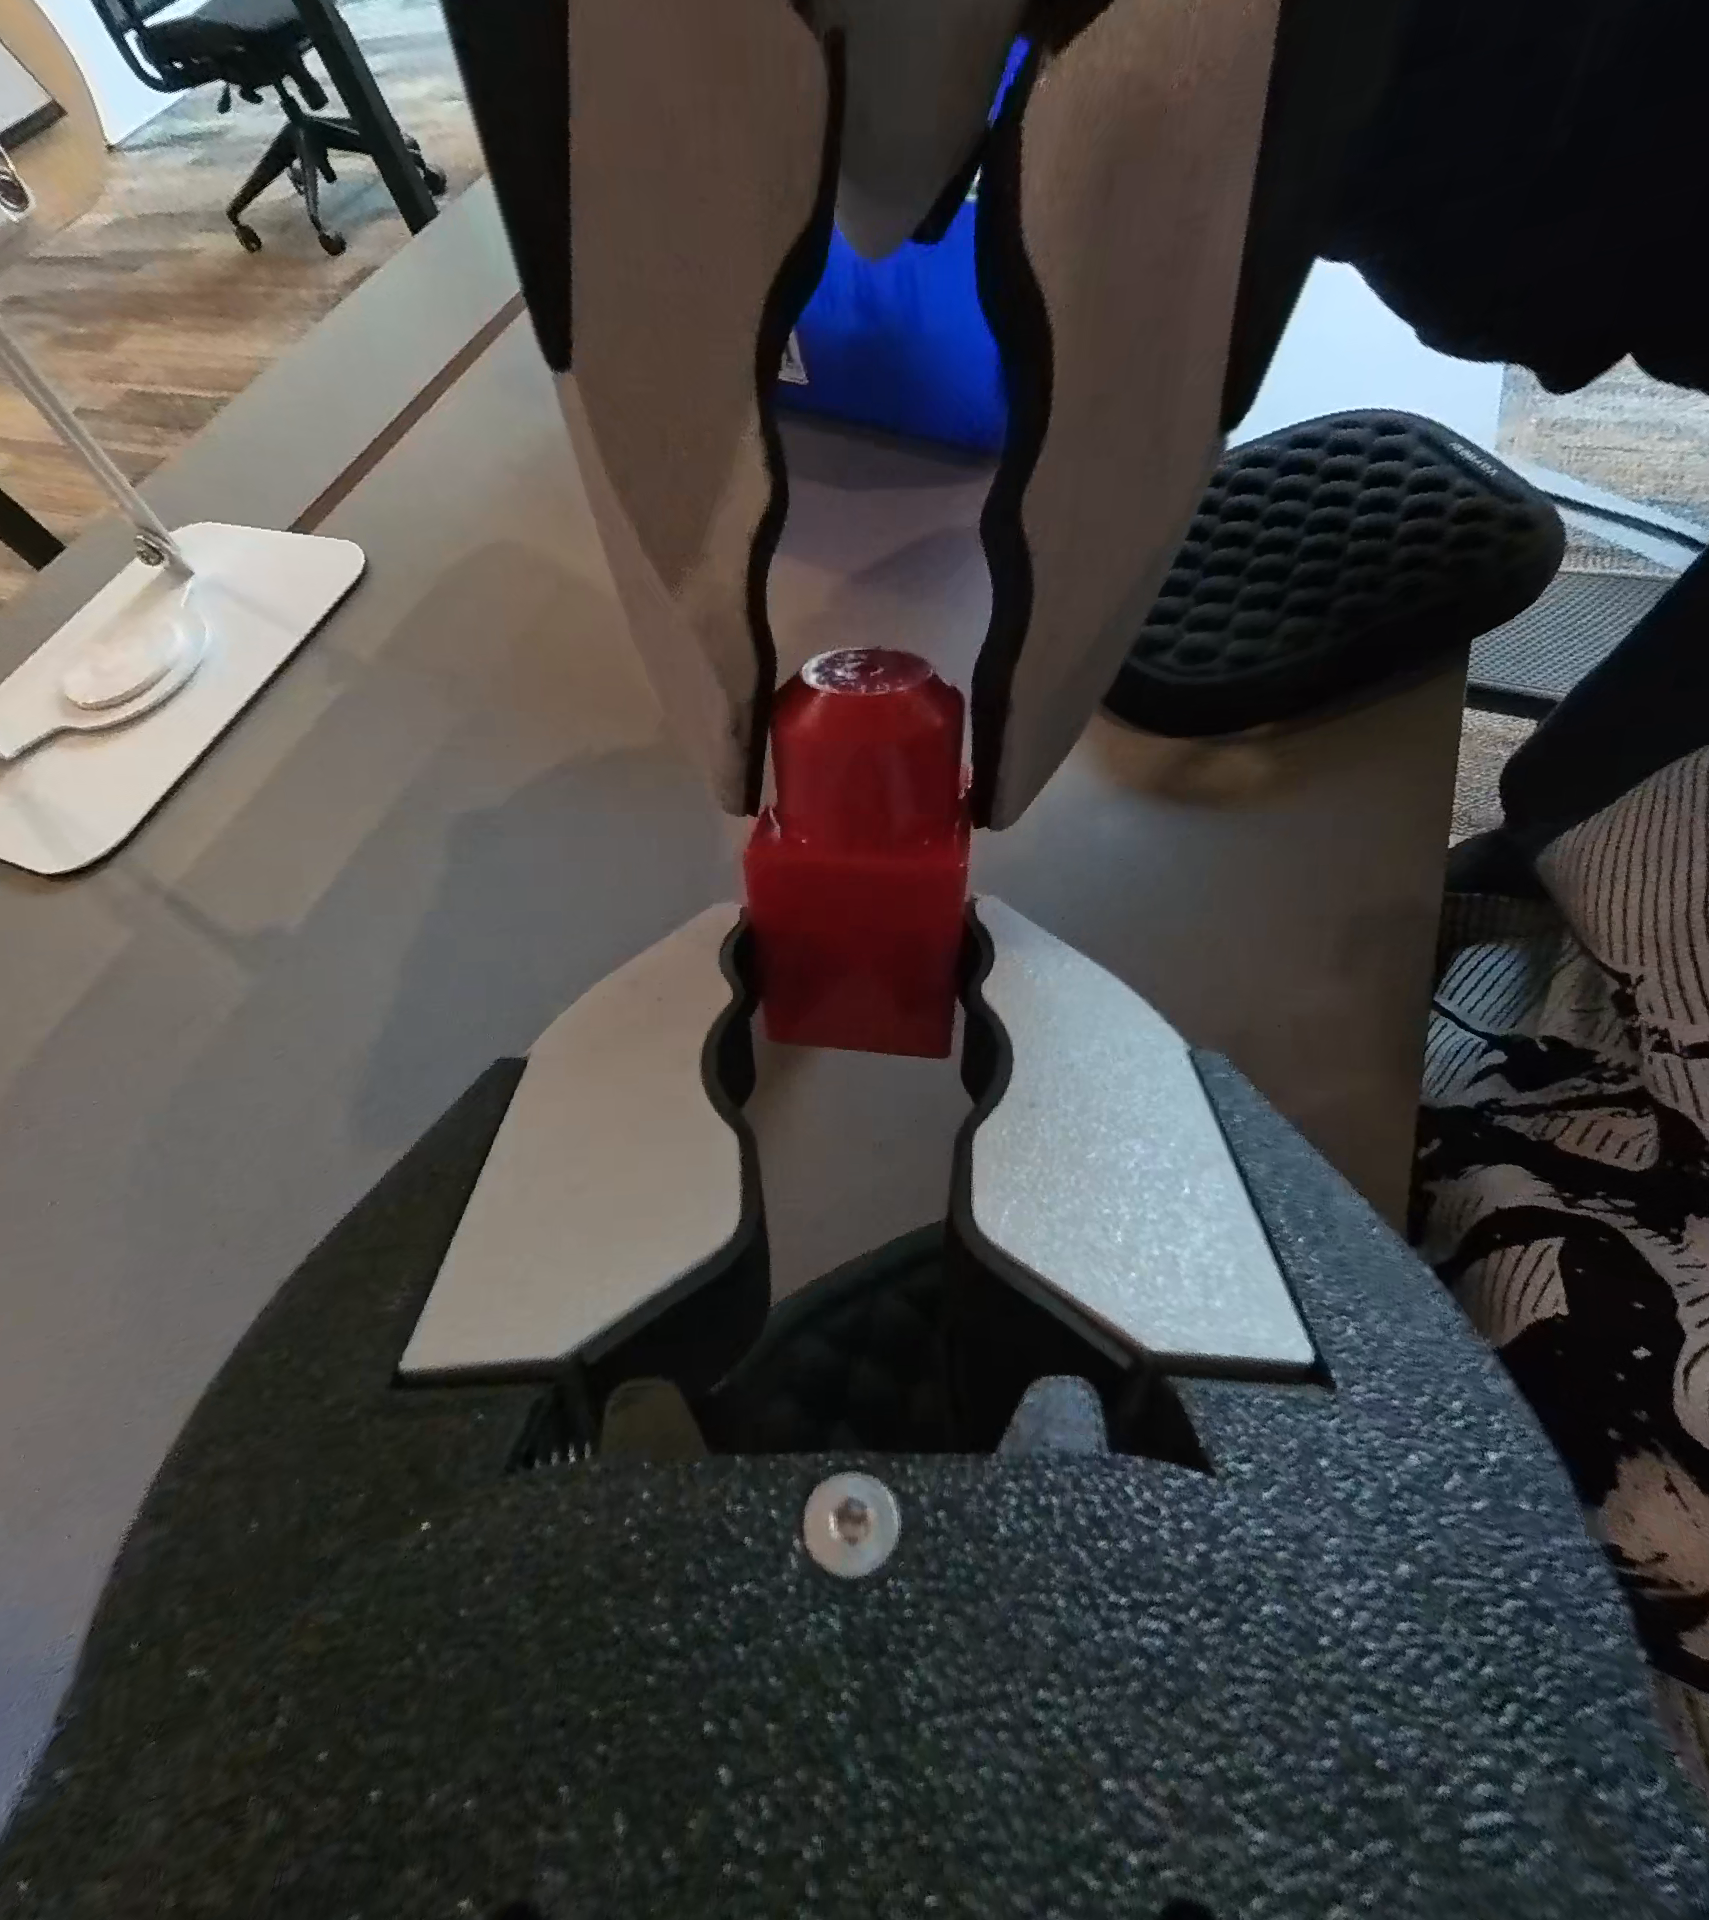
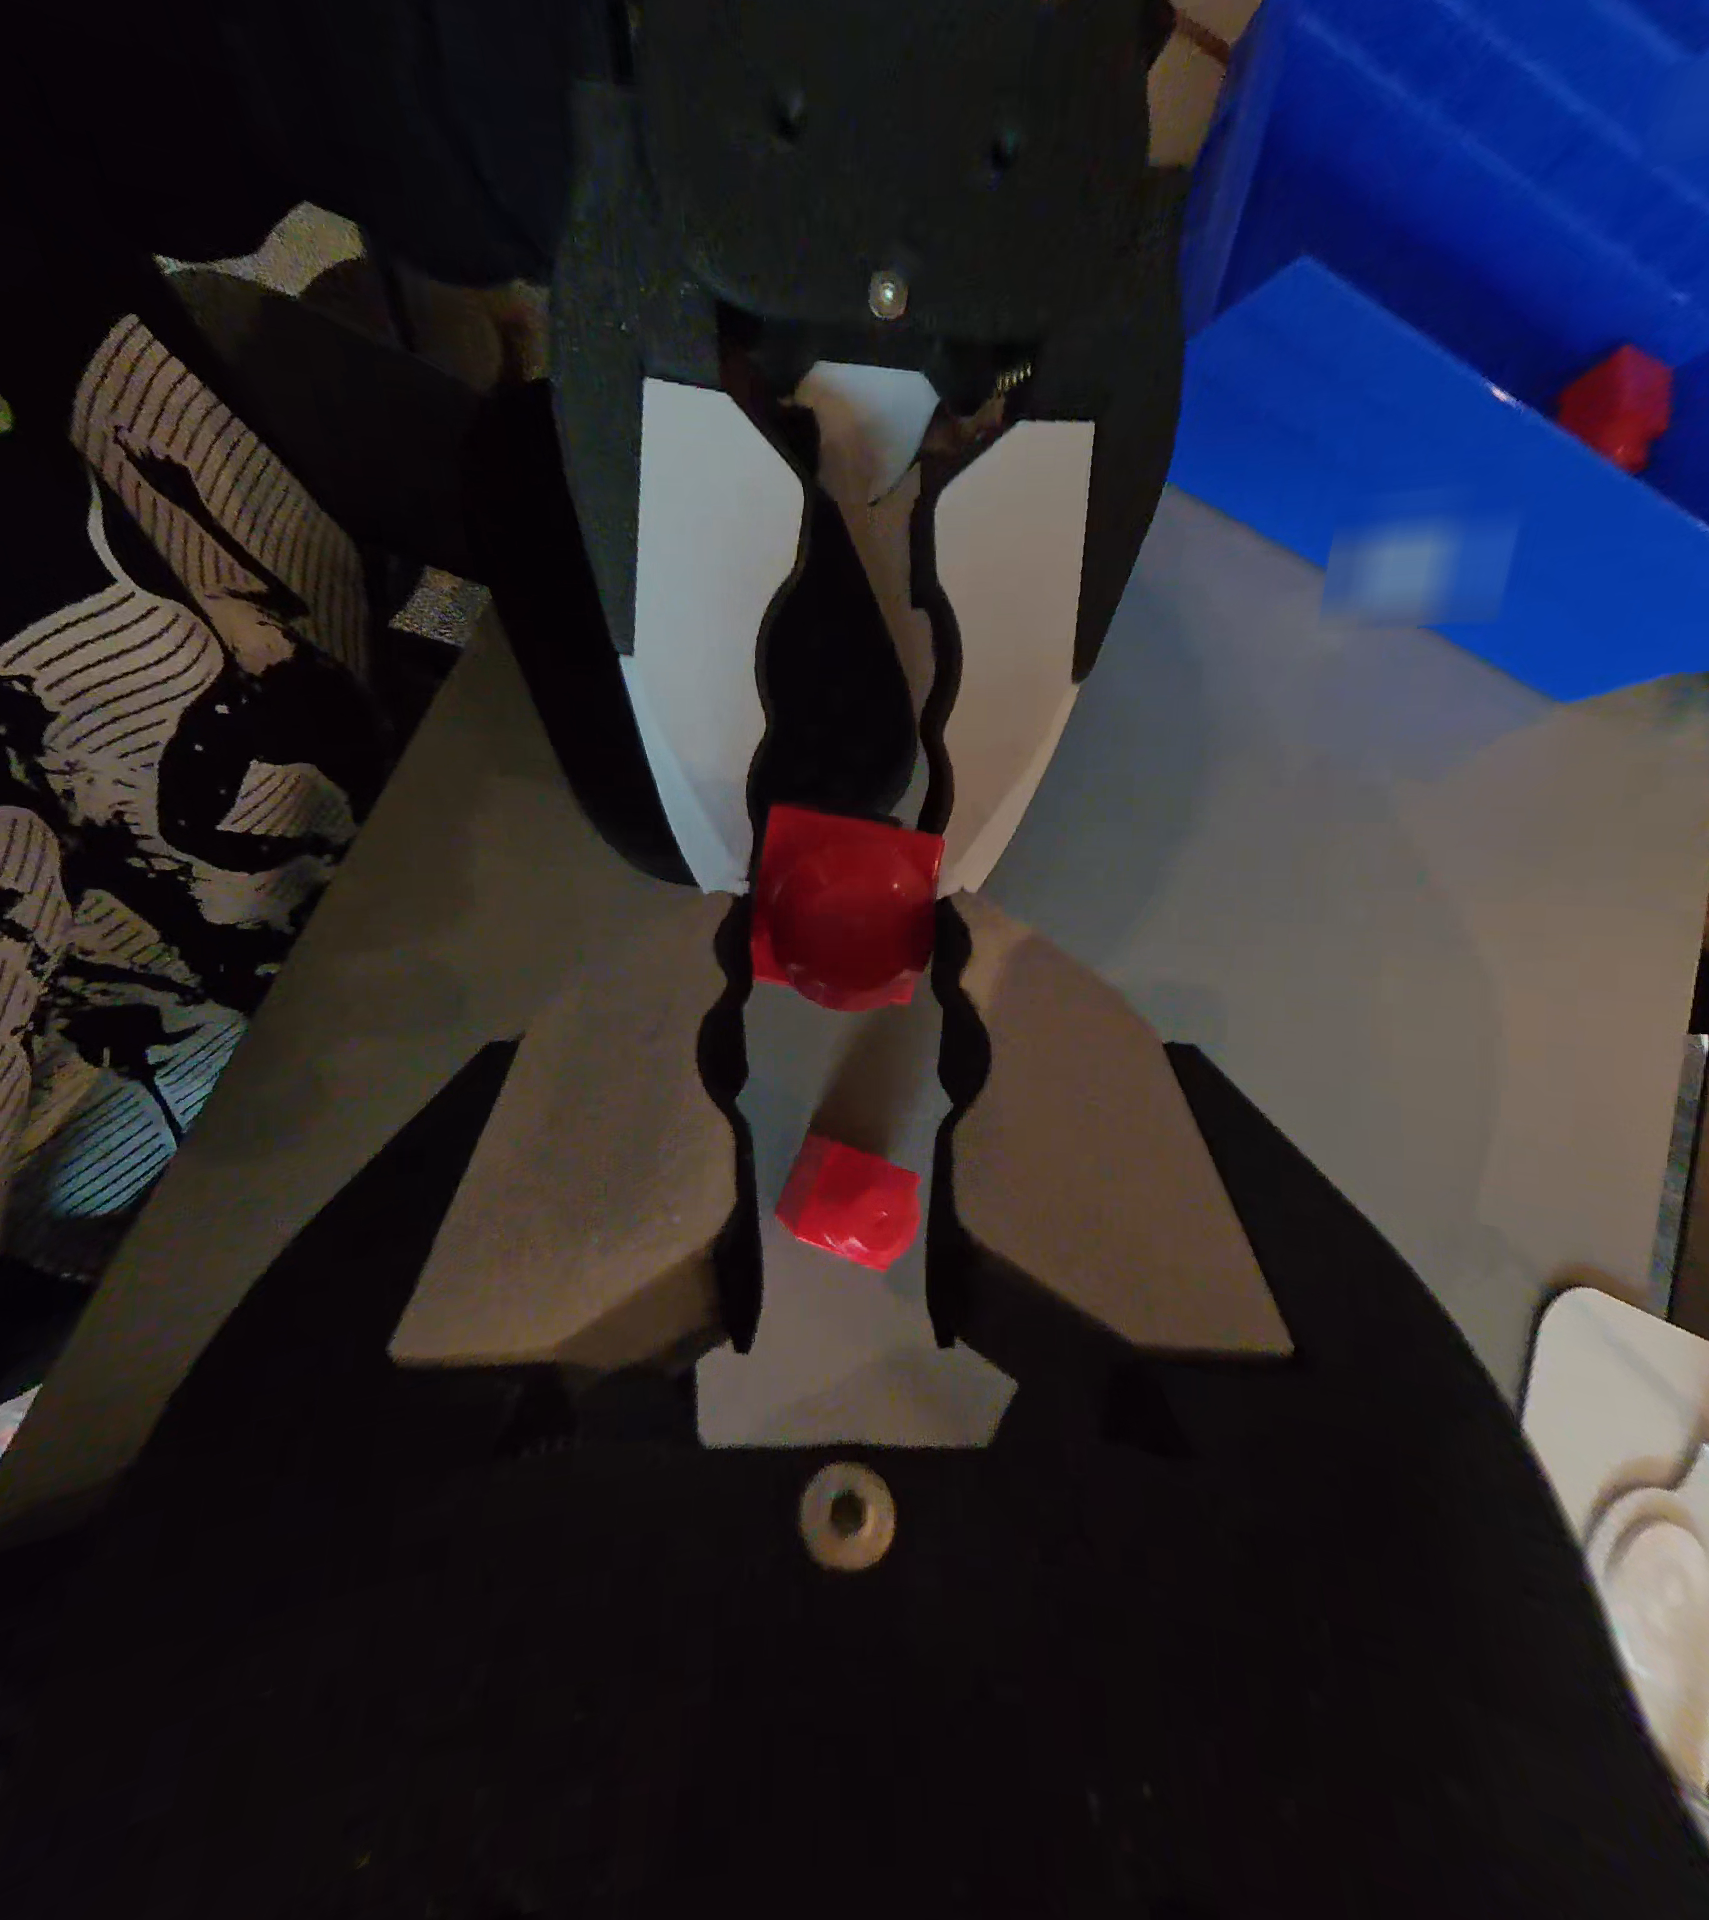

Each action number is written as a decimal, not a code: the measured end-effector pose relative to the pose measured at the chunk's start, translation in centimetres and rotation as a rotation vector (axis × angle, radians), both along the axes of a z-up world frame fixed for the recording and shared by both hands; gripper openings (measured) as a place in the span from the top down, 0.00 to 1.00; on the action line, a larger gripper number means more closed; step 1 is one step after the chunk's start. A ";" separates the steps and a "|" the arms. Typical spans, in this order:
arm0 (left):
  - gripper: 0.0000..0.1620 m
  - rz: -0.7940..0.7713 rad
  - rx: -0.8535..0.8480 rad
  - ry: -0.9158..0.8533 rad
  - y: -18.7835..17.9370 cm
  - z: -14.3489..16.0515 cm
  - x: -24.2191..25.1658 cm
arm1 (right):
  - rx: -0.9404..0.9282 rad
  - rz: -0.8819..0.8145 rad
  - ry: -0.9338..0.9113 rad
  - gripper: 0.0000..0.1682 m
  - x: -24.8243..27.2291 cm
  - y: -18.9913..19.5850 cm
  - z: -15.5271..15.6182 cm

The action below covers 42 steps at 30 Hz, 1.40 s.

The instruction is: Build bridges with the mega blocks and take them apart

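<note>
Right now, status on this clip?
Left gripper and right gripper both clamp one red block above table. Second red block loose below. Nothing blocking.

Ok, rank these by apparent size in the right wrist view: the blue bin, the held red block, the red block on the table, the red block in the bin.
1. blue bin
2. held red block
3. red block on the table
4. red block in the bin

The blocks may be alike; distance from the camera differs.
</note>
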<state>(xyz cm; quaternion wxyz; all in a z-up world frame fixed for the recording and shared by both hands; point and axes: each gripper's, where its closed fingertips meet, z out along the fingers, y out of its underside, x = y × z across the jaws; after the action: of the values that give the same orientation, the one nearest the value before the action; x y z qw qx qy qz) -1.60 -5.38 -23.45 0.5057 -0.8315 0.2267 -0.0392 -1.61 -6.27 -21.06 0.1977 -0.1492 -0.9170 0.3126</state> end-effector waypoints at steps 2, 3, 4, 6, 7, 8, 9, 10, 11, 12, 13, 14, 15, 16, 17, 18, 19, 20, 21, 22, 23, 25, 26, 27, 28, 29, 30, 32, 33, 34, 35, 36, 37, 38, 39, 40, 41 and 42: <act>0.77 -0.004 -0.004 -0.010 -0.1 0.0 0.1 | -0.003 -0.001 -0.011 0.80 0.0 -0.1 0.0; 0.77 -0.006 -0.004 -0.011 -0.2 -0.1 0.1 | 0.001 -0.003 -0.014 0.80 0.1 -0.1 -0.1; 0.77 -0.010 -0.006 -0.011 -0.2 -0.2 0.1 | 0.005 -0.002 -0.021 0.80 0.1 -0.2 -0.2; 0.77 -0.015 -0.012 -0.014 -0.3 -0.4 0.2 | 0.014 0.001 -0.029 0.80 0.1 -0.3 -0.4; 0.77 -0.015 -0.016 -0.013 -0.3 -0.5 0.2 | 0.016 0.003 -0.032 0.80 0.1 -0.4 -0.5; 0.77 -0.014 -0.019 -0.010 -0.4 -0.6 0.2 | 0.014 0.003 -0.035 0.79 0.0 -0.5 -0.5; 0.77 -0.013 -0.023 -0.007 -0.4 -0.7 0.2 | 0.007 0.005 -0.040 0.79 0.0 -0.6 -0.4; 0.77 -0.010 -0.025 -0.002 -0.5 -0.7 0.1 | 0.000 0.008 -0.042 0.80 -0.1 -0.8 -0.4; 0.77 -0.007 -0.025 0.005 -0.6 -0.7 0.1 | -0.002 0.011 -0.048 0.81 0.0 -0.9 -0.4; 0.77 -0.004 -0.024 0.008 -0.6 -0.7 0.0 | 0.000 0.011 -0.051 0.81 -0.1 -0.9 -0.5; 0.78 0.000 -0.016 0.007 -0.7 -0.6 -0.1 | 0.000 0.009 -0.045 0.82 -0.2 -1.0 -0.4; 0.77 0.003 -0.005 0.002 -0.7 -0.5 -0.1 | -0.001 0.007 -0.036 0.82 -0.2 -1.0 -0.3; 0.77 0.007 0.008 -0.001 -0.6 -0.4 -0.2 | -0.002 0.005 -0.028 0.82 -0.3 -1.0 -0.1; 0.77 0.015 0.024 0.000 -0.5 -0.2 -0.3 | 0.001 0.002 -0.020 0.82 -0.3 -1.0 0.0; 0.77 0.023 0.040 -0.005 -0.5 -0.1 -0.3 | 0.007 -0.002 -0.014 0.82 -0.4 -0.9 0.1; 0.76 0.026 0.051 -0.019 -0.4 0.1 -0.3 | 0.007 -0.002 -0.011 0.82 -0.4 -0.8 0.1; 0.74 0.024 0.056 -0.039 -0.5 0.2 -0.2 | 0.007 -0.005 -0.011 0.82 -0.4 -0.8 0.2; 0.72 0.021 0.057 -0.060 -0.5 0.3 -0.1 | 0.012 -0.011 -0.011 0.82 -0.4 -0.6 0.2; 0.70 0.020 0.060 -0.075 -0.5 0.3 -0.1 | 0.021 -0.017 -0.010 0.82 -0.4 -0.4 0.2; 0.68 0.020 0.064 -0.084 -0.6 0.4 -0.1 | 0.033 -0.021 -0.012 0.82 -0.4 -0.2 0.1; 0.66 0.019 0.066 -0.090 -0.7 0.4 -0.2 | 0.039 -0.023 -0.014 0.82 -0.3 0.0 0.1; 0.63 0.015 0.071 -0.109 -1.0 0.5 -0.2 | 0.040 -0.035 -0.017 0.82 -0.1 0.4 0.2; 0.62 0.012 0.074 -0.125 -1.2 0.7 -0.2 | 0.047 -0.044 -0.020 0.82 0.0 0.7 0.1; 0.60 0.009 0.080 -0.146 -1.4 0.9 -0.3 | 0.057 -0.055 -0.019 0.82 0.1 1.2 0.1; 0.58 0.008 0.086 -0.169 -1.6 1.1 -0.3 | 0.065 -0.069 -0.023 0.82 0.2 1.7 0.1; 0.56 0.010 0.090 -0.191 -1.8 1.3 -0.5 | 0.073 -0.084 -0.031 0.82 0.4 2.2 0.0; 0.54 0.019 0.094 -0.207 -2.1 1.5 -0.8 | 0.078 -0.101 -0.036 0.82 0.5 2.8 0.0; 0.51 0.053 0.112 -0.228 -2.5 1.8 -1.7 | 0.096 -0.141 -0.050 0.82 1.0 4.3 -0.2; 0.50 0.072 0.123 -0.241 -2.8 2.0 -2.2 | 0.107 -0.166 -0.056 0.82 1.2 5.1 -0.4; 0.49 0.088 0.135 -0.259 -3.2 2.2 -2.7 | 0.119 -0.192 -0.068 0.82 1.4 6.0 -0.6; 0.48 0.104 0.147 -0.276 -3.5 2.4 -3.1 | 0.135 -0.217 -0.080 0.82 1.7 6.8 -0.9; 0.48 0.123 0.161 -0.287 -3.8 2.7 -3.6 | 0.149 -0.238 -0.092 0.82 2.0 7.6 -1.2; 0.48 0.142 0.172 -0.293 -4.2 2.8 -4.2 | 0.162 -0.258 -0.109 0.82 2.3 8.3 -1.6; 0.48 0.162 0.182 -0.293 -4.5 2.9 -4.7 | 0.181 -0.279 -0.124 0.82 2.6 9.0 -2.1; 0.48 0.181 0.189 -0.290 -4.7 2.9 -5.2 | 0.195 -0.295 -0.140 0.82 2.9 9.6 -2.5; 0.47 0.197 0.195 -0.289 -5.0 2.9 -5.6 | 0.205 -0.306 -0.162 0.82 3.3 10.0 -3.1; 0.47 0.210 0.197 -0.292 -5.2 2.9 -6.0 | 0.212 -0.313 -0.178 0.82 3.6 10.4 -3.6; 0.47 0.221 0.199 -0.295 -5.3 2.8 -6.3 | 0.215 -0.318 -0.193 0.82 3.8 10.6 -4.1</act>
<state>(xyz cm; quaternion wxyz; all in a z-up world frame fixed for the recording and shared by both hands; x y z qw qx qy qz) -7.87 -10.71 -20.62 0.6142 -0.7826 0.0601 -0.0823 2.15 4.35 -25.15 0.1706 -0.2992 -0.9247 0.1620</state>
